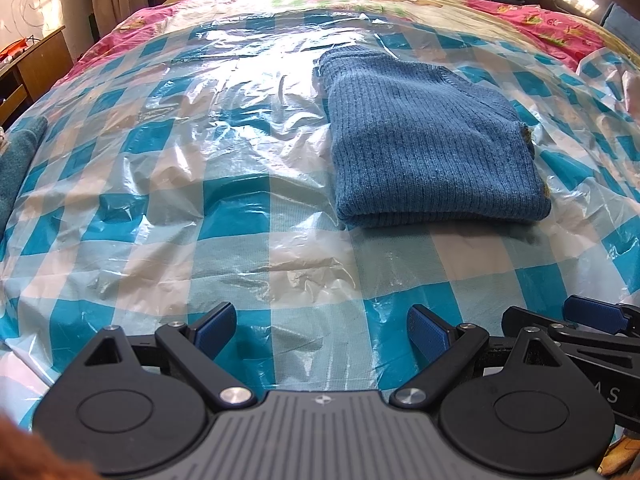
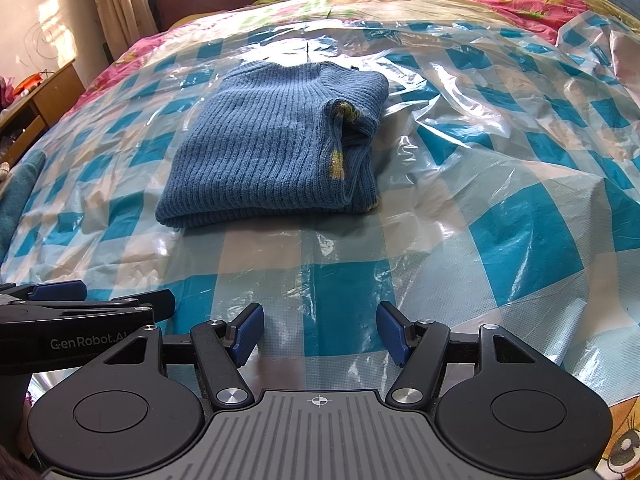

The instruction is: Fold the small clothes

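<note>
Both grippers, left (image 1: 320, 330) and right (image 2: 320, 334), hang wide open and empty (side by side); folded sweater (image 2: 276, 148) lies ahead on the checked sheet (image 2: 520, 220), well apart, long axis running away.

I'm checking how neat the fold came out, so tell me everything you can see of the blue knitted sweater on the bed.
The blue sweater is a ribbed knit, woolly in look, folded into a compact, roughly rectangular bundle of several layers. Its rounded fold edge faces the cameras; the ribbed collar lies at the far end. Along its right side the layers gape slightly, showing small yellow patches inside. It lies flat on the crinkled blue-and-white checked plastic sheet covering the bed. Nothing else touches it: both claws are open, near the cameras, well short of it.
</note>
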{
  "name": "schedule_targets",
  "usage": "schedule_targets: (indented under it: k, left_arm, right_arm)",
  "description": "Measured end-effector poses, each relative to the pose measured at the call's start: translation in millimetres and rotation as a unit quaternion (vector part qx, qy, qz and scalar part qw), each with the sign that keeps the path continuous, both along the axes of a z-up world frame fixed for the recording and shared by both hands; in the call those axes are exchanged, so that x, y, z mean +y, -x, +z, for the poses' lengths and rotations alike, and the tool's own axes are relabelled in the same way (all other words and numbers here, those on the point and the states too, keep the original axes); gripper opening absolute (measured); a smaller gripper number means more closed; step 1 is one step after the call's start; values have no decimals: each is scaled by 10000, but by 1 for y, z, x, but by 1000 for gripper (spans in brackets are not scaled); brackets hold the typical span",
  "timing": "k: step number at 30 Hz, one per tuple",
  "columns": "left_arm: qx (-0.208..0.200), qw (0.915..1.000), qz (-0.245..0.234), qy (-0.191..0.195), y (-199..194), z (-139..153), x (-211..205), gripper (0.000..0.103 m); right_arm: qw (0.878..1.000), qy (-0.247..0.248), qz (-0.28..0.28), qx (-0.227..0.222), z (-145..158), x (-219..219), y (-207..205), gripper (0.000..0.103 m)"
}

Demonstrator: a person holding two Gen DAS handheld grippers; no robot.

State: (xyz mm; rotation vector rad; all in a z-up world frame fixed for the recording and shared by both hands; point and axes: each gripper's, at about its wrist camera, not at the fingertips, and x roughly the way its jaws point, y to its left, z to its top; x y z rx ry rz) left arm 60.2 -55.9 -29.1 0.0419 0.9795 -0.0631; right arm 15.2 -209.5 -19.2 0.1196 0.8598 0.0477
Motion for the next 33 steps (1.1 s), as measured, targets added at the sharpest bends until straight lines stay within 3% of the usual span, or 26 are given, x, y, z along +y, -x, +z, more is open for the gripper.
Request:
schedule_targets:
  k: [33]
  left_arm:
    - [32, 10000, 42, 6, -1, -1, -1, 95]
  right_arm:
    - [10000, 74, -1, 0, 2, 1, -1, 64]
